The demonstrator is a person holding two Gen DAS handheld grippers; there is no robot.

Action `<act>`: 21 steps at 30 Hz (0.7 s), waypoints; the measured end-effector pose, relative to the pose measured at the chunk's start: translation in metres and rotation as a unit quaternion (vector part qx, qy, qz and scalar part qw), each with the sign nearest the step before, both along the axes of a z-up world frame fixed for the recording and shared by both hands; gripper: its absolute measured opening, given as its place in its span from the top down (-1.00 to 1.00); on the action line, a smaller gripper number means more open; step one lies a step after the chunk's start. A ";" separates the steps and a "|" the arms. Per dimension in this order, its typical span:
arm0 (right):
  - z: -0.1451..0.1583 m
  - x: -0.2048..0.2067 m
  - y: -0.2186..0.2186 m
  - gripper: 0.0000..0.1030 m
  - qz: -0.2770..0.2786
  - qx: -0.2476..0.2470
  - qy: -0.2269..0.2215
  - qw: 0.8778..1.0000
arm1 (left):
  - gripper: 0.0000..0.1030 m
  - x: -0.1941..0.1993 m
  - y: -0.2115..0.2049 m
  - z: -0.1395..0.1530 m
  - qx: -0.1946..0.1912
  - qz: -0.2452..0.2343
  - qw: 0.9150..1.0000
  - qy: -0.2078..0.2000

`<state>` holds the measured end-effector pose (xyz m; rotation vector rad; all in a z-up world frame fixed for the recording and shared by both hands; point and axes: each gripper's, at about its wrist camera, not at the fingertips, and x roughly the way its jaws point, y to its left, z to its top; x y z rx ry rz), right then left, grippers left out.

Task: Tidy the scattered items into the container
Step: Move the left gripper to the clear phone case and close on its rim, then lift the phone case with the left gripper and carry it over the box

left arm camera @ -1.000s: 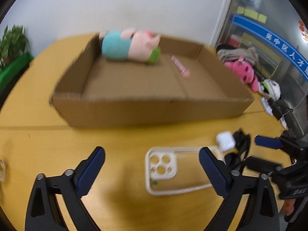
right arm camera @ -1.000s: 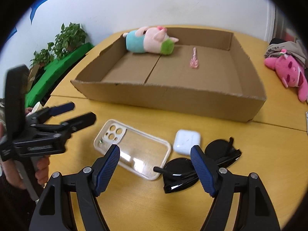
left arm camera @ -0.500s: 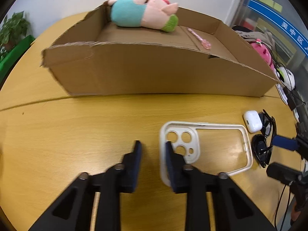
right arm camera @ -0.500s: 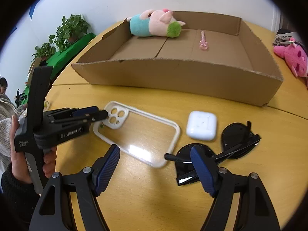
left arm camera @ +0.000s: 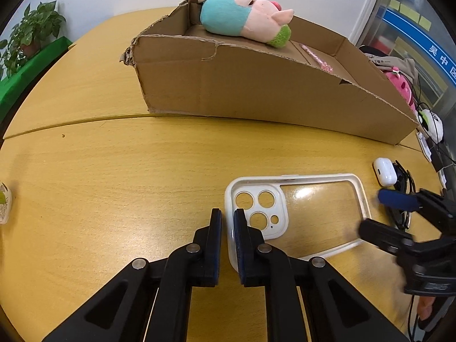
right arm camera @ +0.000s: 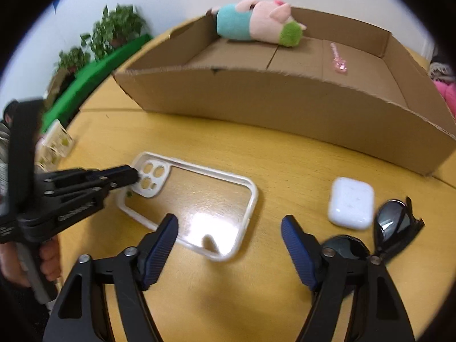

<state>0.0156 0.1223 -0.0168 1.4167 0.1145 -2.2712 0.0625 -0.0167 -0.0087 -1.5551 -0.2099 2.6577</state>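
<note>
Bright, even indoor light falls from above on my table [left arm camera: 119, 188]. Glare whitens the clear phone case [right arm camera: 199, 199]. My fisheye views bend the cardboard box [right arm camera: 285, 105] and darken corners; motion smears my left gripper [right arm camera: 134, 175].

Black tools [left arm camera: 227, 228], ribbed blue pads [right arm camera: 296, 245], silver rivets.

Blue wall sign [left arm camera: 440, 57], far right: white Chinese chars "吴中区" legible, rest cut off. No other text readable.
</note>
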 end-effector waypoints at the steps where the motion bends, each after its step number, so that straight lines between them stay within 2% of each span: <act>1: -0.006 -0.001 -0.003 0.05 0.001 0.005 -0.008 1.000 | 0.82 -0.001 0.000 -0.001 0.000 0.000 1.000 0.000; 5: -0.005 0.005 -0.012 0.37 0.004 0.044 0.017 0.999 | 0.84 -0.010 0.001 -0.004 0.004 0.002 1.000 0.001; 10: 0.000 0.005 -0.007 0.85 -0.010 0.048 0.021 0.999 | 0.86 -0.009 0.004 -0.001 -0.007 0.008 1.000 0.003; 12: 0.002 0.005 0.000 0.86 -0.014 0.031 0.014 0.999 | 0.88 -0.007 0.003 0.002 0.000 0.009 1.000 0.004; 16: 0.013 0.009 0.005 0.86 -0.021 0.021 0.031 0.999 | 0.88 -0.004 0.005 0.018 -0.004 0.009 1.000 0.024; 21: 0.052 0.009 0.015 0.86 -0.023 0.000 0.074 0.997 | 0.88 -0.008 0.003 0.056 -0.004 0.009 0.998 0.065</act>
